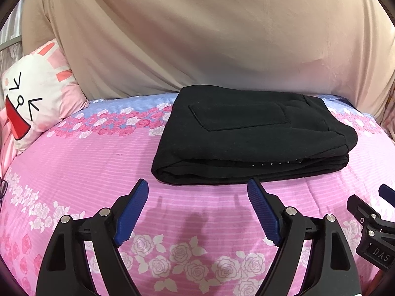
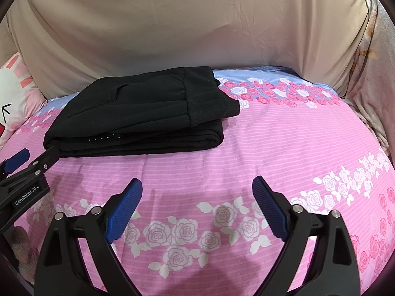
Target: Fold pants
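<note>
The black pants (image 1: 254,135) lie folded into a thick, squarish stack on the bed (image 1: 86,172), which is covered by a pink striped sheet printed with white and pink roses; in the left wrist view the stack sits at about one o'clock from the left gripper (image 1: 197,190), just beyond its fingertips and apart from them; a patch pocket faces up on the top layer, and a short row of small white dots shows along the near folded edge. In the right wrist view the same pants (image 2: 138,113) sit at about eleven o'clock from the right gripper (image 2: 197,185), with the ribbed waistband turned toward the right side of the stack.

The left gripper's blue-padded fingers (image 1: 132,212) stand spread wide with only the bedsheet between them, grasping nothing; the right gripper's fingers (image 2: 123,209) are likewise released and wide apart over the rose pattern, clear of the cloth. Each gripper shows in the other's view: the right one at three o'clock in the left view, the left one at nine o'clock in the right view, near the stack's front left corner.

A cartoon rabbit pillow (image 1: 34,98) rests at ten o'clock in the left view; a beige cloth (image 1: 197,37) hangs behind the bed at twelve o'clock.
</note>
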A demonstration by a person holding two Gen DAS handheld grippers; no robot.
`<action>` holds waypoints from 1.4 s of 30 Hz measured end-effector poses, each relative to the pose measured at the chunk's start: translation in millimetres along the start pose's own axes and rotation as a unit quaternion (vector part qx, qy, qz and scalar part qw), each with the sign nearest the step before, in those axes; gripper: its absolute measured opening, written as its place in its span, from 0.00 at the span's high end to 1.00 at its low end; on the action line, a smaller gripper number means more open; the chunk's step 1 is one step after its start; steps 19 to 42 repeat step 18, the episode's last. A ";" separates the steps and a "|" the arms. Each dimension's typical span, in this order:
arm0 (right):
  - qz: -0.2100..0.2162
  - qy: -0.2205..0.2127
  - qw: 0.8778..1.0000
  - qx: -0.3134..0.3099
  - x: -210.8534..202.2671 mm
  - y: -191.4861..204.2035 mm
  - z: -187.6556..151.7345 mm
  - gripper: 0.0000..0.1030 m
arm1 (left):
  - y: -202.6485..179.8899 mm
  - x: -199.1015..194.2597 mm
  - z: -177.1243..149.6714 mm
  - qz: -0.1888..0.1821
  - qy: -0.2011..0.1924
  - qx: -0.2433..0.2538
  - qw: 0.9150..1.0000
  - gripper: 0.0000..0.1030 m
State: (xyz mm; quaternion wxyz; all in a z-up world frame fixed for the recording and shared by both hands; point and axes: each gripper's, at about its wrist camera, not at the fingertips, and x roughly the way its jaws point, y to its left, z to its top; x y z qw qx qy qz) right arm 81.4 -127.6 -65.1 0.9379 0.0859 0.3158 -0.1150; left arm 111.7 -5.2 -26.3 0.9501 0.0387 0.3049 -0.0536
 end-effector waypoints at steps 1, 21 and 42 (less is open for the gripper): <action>0.000 0.000 1.000 0.000 -0.3 0.1 -0.1 0.14 | 1.5 0.7 0.1 -0.002 0.000 -0.002 1.000 0.22; -0.003 -0.003 1.000 -0.005 -1.0 -0.3 0.6 0.14 | 0.7 6.5 -1.7 -0.005 0.018 -0.001 1.000 0.33; -0.003 -0.003 1.000 -0.005 -1.0 -0.3 0.6 0.14 | 0.7 6.5 -1.7 -0.005 0.018 -0.001 1.000 0.33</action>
